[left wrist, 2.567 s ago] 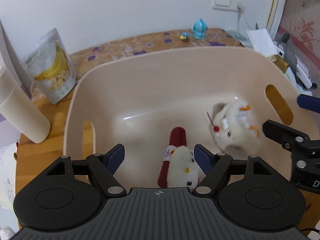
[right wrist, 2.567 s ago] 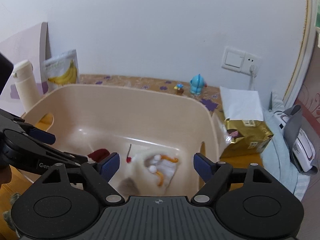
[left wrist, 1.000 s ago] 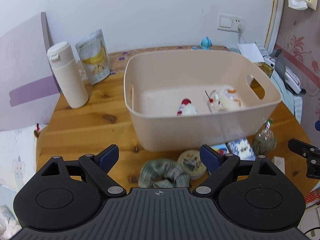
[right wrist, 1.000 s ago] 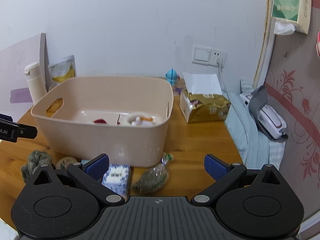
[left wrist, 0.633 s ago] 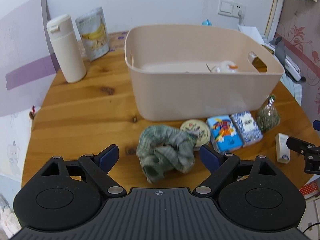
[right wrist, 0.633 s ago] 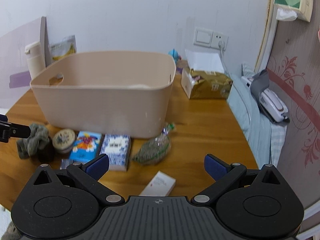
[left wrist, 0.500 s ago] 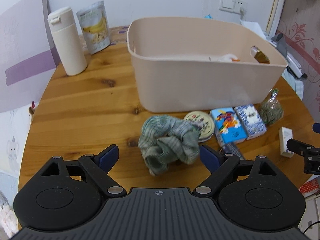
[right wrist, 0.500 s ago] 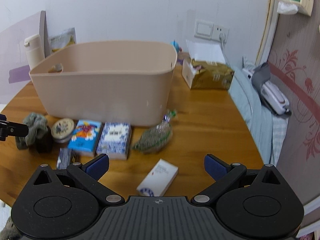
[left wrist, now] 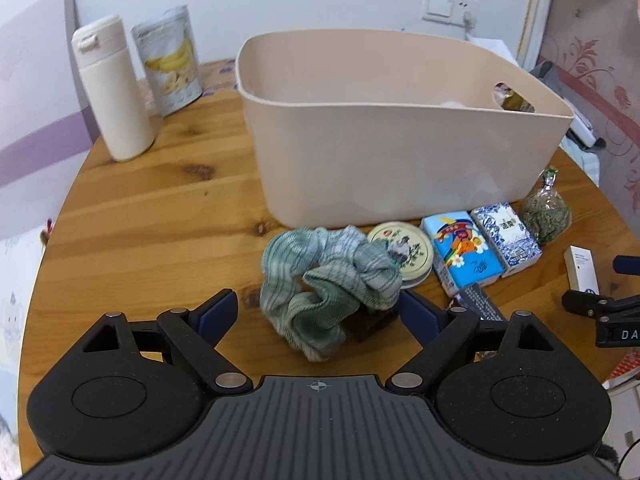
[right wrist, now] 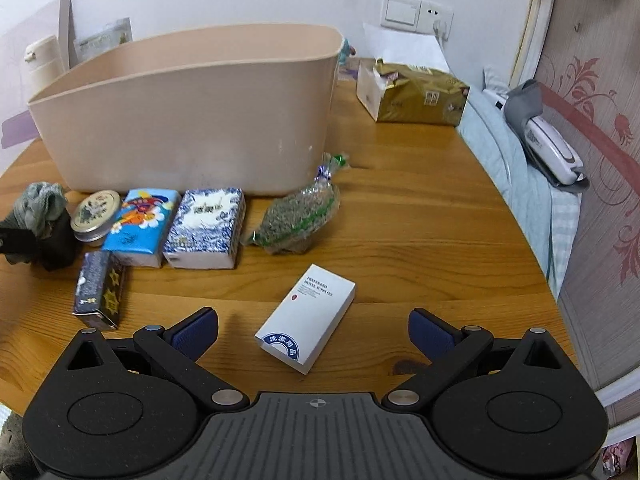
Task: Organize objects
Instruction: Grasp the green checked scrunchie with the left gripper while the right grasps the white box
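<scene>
Both sets of fingers stand wide apart and hold nothing above a wooden worktop (right wrist: 400, 208) strewn with small goods waiting for the beige bin (left wrist: 400, 148).

The left gripper (left wrist: 318, 312) frames a crumpled green cloth (left wrist: 328, 280) lying between its fingers, with a dark block half hidden under the cloth's right edge. The risk here, as judged from the layout, is a closing grip that catches the block or nudges the round floral tin (left wrist: 400, 250) touching the cloth just ahead and to the right. Loose folds could also slip out and trail over the bin's rim.

Beyond the right finger lie a cartoon-printed tissue pack (left wrist: 464, 256), a blue-and-white patterned pack (left wrist: 506, 240) and a clear bag of dried herbs (left wrist: 546, 216). The packs' lettering is too small to read.

The right gripper (right wrist: 314, 330) brackets a white carton (right wrist: 308, 316) set at a slant between its fingers. Fingers closing across that slant could twist or skid it along the wood. Its lid reads "PREFERRED HOTEL SUPPLIES", above a blue band of Chinese characters. A dark starred box (right wrist: 100, 288) lies beyond the left finger; its print is illegible.
</scene>
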A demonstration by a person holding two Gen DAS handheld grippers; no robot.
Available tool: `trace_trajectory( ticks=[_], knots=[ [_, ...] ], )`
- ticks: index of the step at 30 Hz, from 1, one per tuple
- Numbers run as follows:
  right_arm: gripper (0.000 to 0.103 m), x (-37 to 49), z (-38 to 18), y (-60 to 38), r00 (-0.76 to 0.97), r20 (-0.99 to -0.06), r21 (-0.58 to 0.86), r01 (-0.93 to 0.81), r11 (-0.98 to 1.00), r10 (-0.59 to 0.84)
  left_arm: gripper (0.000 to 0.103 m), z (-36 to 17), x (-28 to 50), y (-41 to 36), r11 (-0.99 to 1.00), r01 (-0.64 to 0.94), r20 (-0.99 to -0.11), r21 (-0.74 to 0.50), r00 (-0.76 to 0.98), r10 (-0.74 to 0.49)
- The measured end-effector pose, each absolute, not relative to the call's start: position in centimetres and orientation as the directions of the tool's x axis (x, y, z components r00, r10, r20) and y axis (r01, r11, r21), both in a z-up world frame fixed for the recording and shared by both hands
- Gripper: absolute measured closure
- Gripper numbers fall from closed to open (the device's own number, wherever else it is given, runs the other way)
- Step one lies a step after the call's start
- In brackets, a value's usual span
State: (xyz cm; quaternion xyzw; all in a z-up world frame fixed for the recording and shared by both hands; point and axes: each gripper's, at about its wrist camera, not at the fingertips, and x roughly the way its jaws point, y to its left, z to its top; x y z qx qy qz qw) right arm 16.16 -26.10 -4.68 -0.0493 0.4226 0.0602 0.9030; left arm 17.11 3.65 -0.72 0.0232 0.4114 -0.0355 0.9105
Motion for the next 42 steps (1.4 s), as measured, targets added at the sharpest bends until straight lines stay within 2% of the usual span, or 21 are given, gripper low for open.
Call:
trace_trajectory(
  ticks=[6,12,17,22,24,26,32,37,39,42],
  knots=[
    [0.000,16.6,-5.5,-25.7,0.624,-0.778,-0.031,-0.154,0.988,0.073,0.014,-0.8,16.7,2.8,0.985,0.113,-0.702,0.128,0.712,0.009],
    [0.008,16.7,-5.8,-25.5,0.622,-0.778,-0.021,-0.160,0.987,0.084,0.015,-1.1,16.8,3.3,0.986,0.129,-0.700,0.106,0.714,-0.018],
    [0.016,16.9,-5.7,-25.5,0.625,-0.775,-0.016,-0.159,0.987,0.088,0.033,-1.3,17.3,3.7,0.991,0.119,-0.705,0.059,0.708,-0.043],
    [0.030,16.7,-5.5,-25.5,0.631,-0.769,-0.011,-0.163,0.986,0.096,0.065,-1.2,17.7,4.2,0.994,0.108,-0.705,0.016,0.706,-0.065],
    [0.043,16.7,-5.4,-25.4,0.635,-0.766,-0.009,-0.165,0.986,0.099,0.069,-1.2,17.8,4.3,0.994,0.108,-0.705,0.003,0.705,-0.075],
    [0.056,16.6,-5.3,-25.5,0.643,-0.760,-0.009,-0.157,0.988,0.095,0.069,-1.2,18.0,4.4,0.994,0.108,-0.705,0.000,0.705,-0.077],
    [0.060,16.7,-5.2,-25.5,0.644,-0.759,-0.010,-0.162,0.987,0.098,0.069,-1.3,19.1,4.8,0.997,0.082,-0.705,-0.001,0.707,-0.059],
    [0.068,16.8,-5.2,-25.3,0.643,-0.759,-0.007,-0.167,0.986,0.103,0.086,-1.4,19.5,4.8,0.997,0.082,-0.709,0.000,0.703,-0.058],
    [0.074,16.8,-5.1,-25.4,0.644,-0.757,-0.004,-0.166,0.986,0.105,0.089,-1.4,19.4,4.9,0.997,0.078,-0.708,0.000,0.704,-0.056],
    [0.074,16.9,-5.1,-25.4,0.646,-0.756,-0.004,-0.166,0.986,0.105,0.093,-1.4,19.4,5.1,0.998,0.066,-0.711,0.004,0.702,-0.044]
  ],
)
